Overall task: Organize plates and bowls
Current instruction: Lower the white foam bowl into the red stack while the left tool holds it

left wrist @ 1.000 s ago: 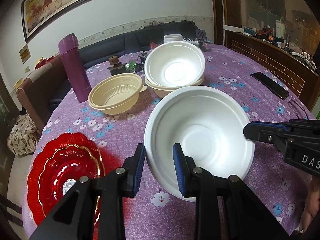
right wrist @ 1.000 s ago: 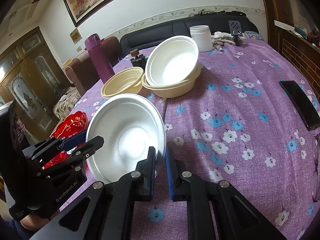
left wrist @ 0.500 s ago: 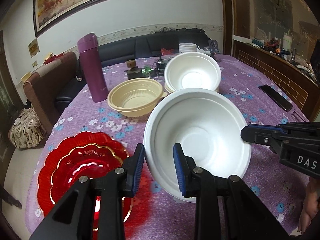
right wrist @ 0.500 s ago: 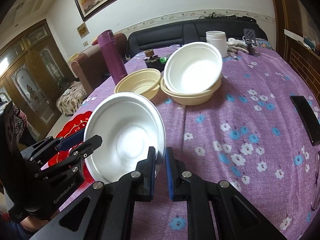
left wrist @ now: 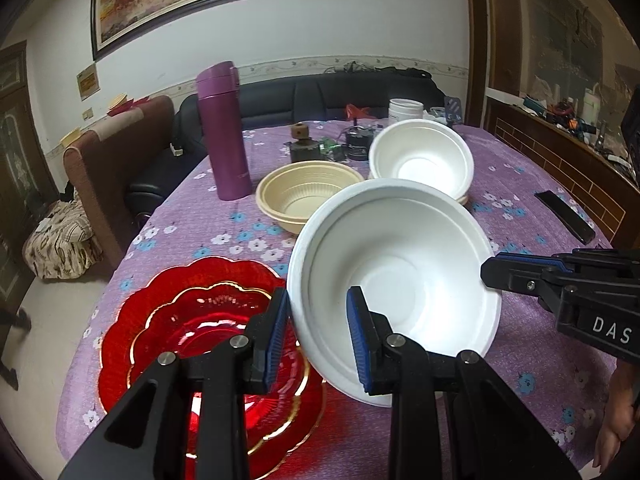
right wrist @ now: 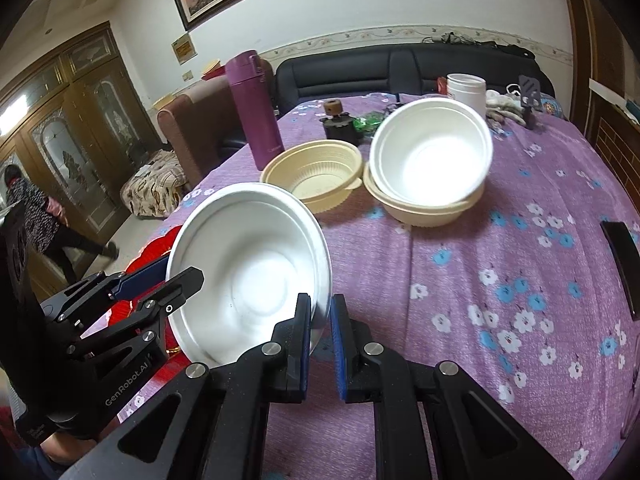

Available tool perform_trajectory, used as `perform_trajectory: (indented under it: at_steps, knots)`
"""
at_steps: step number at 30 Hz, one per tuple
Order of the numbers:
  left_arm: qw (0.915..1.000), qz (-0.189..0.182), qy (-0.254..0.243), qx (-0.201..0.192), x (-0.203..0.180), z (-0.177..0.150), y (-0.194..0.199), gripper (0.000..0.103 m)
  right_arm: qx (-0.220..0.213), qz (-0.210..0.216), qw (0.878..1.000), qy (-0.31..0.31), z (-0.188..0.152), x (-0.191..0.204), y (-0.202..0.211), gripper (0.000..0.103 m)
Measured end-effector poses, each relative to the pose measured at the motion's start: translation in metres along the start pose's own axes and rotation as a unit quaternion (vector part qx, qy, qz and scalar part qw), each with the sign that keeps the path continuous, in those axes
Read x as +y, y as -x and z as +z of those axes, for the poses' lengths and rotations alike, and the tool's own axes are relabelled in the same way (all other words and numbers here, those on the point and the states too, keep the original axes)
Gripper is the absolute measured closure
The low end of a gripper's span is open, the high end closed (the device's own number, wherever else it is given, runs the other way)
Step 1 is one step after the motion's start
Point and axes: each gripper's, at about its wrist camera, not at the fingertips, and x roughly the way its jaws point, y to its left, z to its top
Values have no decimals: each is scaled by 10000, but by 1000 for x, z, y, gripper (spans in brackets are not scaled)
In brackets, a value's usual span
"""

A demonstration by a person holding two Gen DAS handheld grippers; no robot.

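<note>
A large white foam bowl (left wrist: 392, 280) hangs tilted above the purple flowered tablecloth, held by both grippers. My left gripper (left wrist: 318, 300) is shut on the bowl's near left rim, one blue pad inside and one outside. My right gripper (right wrist: 321, 304) is shut on the opposite rim; in the left wrist view it comes in from the right (left wrist: 490, 272). Stacked red scalloped plates (left wrist: 192, 320) lie under the bowl's left edge. Farther back sit a cream ribbed bowl (left wrist: 308, 196) and a second white bowl (left wrist: 420, 160) nested in a cream bowl (right wrist: 424, 212).
A purple flask (left wrist: 224, 132) stands at the back left, behind the cream bowl. Small dark items (left wrist: 304, 148) and a white jar (left wrist: 406, 108) sit at the far edge. A black phone (left wrist: 564, 216) lies on the right. A person (right wrist: 28, 216) walks by the cabinets.
Both grippers have carried the white bowl to the left and slightly up, so its left edge now hangs over the red plates. Both grips are unchanged.
</note>
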Motion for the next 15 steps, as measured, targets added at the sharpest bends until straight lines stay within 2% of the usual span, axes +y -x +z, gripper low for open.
perform_trajectory:
  at_steps: [15]
  knots:
    - [9987,297,414,-87,45,-3,10,73,67,187,9989,420,14,48,-18,91]
